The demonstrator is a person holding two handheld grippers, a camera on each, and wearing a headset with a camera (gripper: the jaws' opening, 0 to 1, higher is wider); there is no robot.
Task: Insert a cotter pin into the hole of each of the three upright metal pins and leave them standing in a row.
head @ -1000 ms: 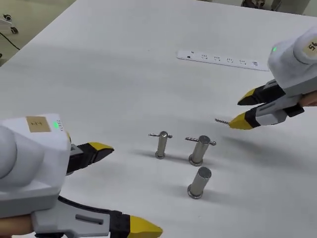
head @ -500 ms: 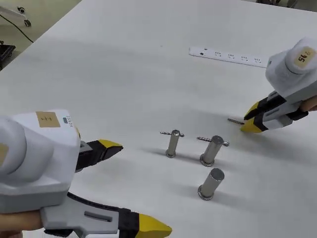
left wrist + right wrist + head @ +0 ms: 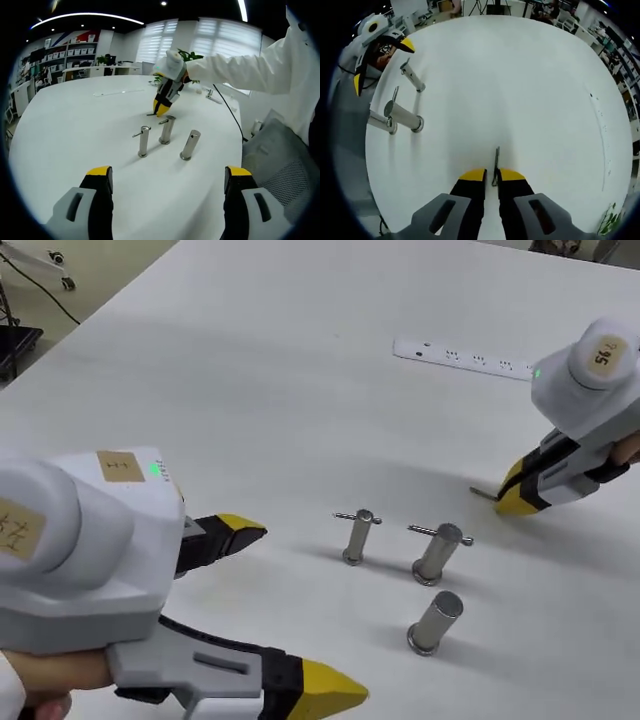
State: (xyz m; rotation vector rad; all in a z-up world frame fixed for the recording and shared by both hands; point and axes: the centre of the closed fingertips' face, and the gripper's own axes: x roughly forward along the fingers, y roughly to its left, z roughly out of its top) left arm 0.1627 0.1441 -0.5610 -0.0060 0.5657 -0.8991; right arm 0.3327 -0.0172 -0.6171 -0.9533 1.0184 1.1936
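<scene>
Three upright metal pins stand mid-table. The left pin (image 3: 357, 536) (image 3: 144, 141) and the right pin (image 3: 437, 552) (image 3: 166, 129) each carry a cotter pin through the top hole. The nearer pin (image 3: 434, 622) (image 3: 189, 145) has none. A loose cotter pin (image 3: 484, 494) (image 3: 496, 161) lies on the table to their right. My right gripper (image 3: 514, 502) (image 3: 492, 176) is down at the table, jaws closed to a narrow slit on that cotter pin's end. Low at the near left, my left gripper (image 3: 290, 615) (image 3: 169, 175) is open and holds nothing.
A white power strip (image 3: 462, 355) (image 3: 117, 91) lies at the far side of the white table (image 3: 250, 390). A person's white sleeve (image 3: 240, 65) reaches in with the right gripper. An office with shelves and desks lies beyond the table.
My right gripper dropped to the table and closed from open onto the loose cotter pin. The left gripper stayed open. The head camera shifted, sliding the scene rightwards.
</scene>
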